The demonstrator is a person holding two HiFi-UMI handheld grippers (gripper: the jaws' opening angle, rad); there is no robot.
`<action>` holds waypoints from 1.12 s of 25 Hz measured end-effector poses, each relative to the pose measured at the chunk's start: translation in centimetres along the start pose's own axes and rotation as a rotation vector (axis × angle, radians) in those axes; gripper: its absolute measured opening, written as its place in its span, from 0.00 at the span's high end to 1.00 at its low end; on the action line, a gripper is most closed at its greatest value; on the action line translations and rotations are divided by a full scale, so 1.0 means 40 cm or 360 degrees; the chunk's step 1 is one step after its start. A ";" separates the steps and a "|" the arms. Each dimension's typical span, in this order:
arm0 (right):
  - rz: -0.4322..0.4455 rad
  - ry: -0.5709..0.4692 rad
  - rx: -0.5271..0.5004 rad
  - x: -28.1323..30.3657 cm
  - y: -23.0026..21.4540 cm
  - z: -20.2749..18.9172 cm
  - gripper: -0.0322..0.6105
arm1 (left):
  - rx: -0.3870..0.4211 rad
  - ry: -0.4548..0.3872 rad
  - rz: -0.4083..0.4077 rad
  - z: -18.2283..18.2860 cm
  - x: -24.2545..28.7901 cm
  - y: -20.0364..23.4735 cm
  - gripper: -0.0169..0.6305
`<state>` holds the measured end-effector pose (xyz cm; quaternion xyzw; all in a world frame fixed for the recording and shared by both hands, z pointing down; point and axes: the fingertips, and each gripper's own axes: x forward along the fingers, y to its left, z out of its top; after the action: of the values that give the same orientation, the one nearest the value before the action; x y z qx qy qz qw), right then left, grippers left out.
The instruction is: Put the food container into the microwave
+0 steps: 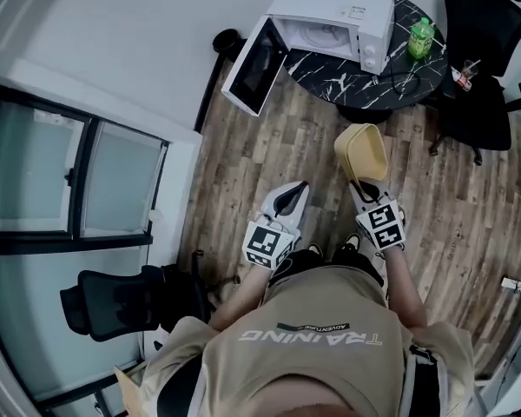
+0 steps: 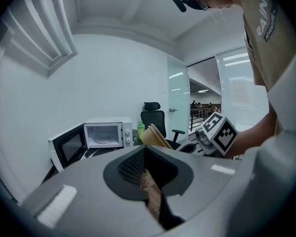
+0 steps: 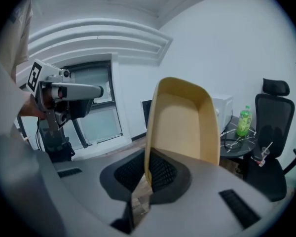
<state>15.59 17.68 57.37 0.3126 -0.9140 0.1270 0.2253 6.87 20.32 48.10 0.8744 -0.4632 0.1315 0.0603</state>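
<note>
A white microwave (image 1: 330, 16) stands on a round black marble table (image 1: 378, 75) ahead of me, its door (image 1: 253, 63) swung wide open and its cavity empty (image 2: 103, 135). My right gripper (image 1: 365, 183) is shut on the rim of a yellow food container (image 1: 362, 152), held tilted on edge above the wooden floor, well short of the table. In the right gripper view the container (image 3: 185, 122) rises from the jaws (image 3: 147, 174) and hides most of the microwave. My left gripper (image 1: 287, 200) hangs beside it, jaws together on nothing (image 2: 145, 169).
A green bottle (image 1: 421, 37) stands on the table right of the microwave. A black office chair (image 1: 479, 59) is at the table's right, another (image 1: 122, 302) behind my left. Glass panels (image 1: 69, 181) line the left wall.
</note>
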 end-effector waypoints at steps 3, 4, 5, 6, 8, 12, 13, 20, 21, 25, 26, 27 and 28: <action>0.0020 -0.0003 0.0048 0.015 -0.010 -0.006 0.92 | 0.0005 0.0035 0.0008 -0.005 0.010 0.010 0.97; 0.0023 -0.0004 0.0060 0.019 -0.010 -0.009 0.92 | 0.0005 0.0046 0.0009 -0.010 0.011 0.014 0.97; 0.0022 -0.0003 0.0066 0.023 -0.010 -0.013 0.92 | 0.0001 0.0057 0.0006 -0.017 0.012 0.017 0.97; 0.0015 -0.0001 0.0064 0.025 -0.009 -0.019 0.92 | -0.0007 0.0069 -0.0002 -0.027 0.016 0.019 0.97; -0.0014 0.0012 0.0035 0.029 -0.010 -0.027 0.92 | -0.0023 0.0082 -0.0034 -0.041 0.031 0.024 0.97; -0.0069 0.0028 0.0008 0.035 -0.017 -0.014 0.92 | -0.0002 0.0025 -0.0106 -0.022 0.073 0.037 0.97; -0.0078 0.0027 0.0005 0.036 -0.019 -0.005 0.92 | 0.0012 0.0008 -0.0121 -0.013 0.083 0.042 0.97; -0.0144 -0.0054 -0.0016 0.081 -0.045 0.120 0.92 | 0.0061 -0.0094 -0.0214 0.057 0.127 0.128 0.97; -0.0155 -0.0054 -0.0026 0.091 -0.044 0.136 0.92 | 0.0056 -0.0098 -0.0221 0.059 0.124 0.145 0.97; -0.0184 -0.0052 -0.0092 0.145 -0.028 0.201 0.92 | 0.0035 -0.0098 -0.0212 0.056 0.117 0.245 0.97; -0.0190 -0.0046 -0.0102 0.157 -0.027 0.213 0.92 | 0.0034 -0.0105 -0.0208 0.058 0.121 0.270 0.97; -0.0198 -0.0037 -0.0107 0.168 -0.028 0.223 0.92 | 0.0029 -0.0114 -0.0208 0.059 0.126 0.291 0.97; -0.0209 -0.0027 -0.0109 0.179 -0.029 0.230 0.92 | 0.0024 -0.0123 -0.0210 0.059 0.131 0.311 0.97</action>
<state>8.23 9.66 53.01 0.3649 -0.8973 0.0778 0.2360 -0.18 8.60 47.13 0.9079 -0.4054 0.0969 0.0444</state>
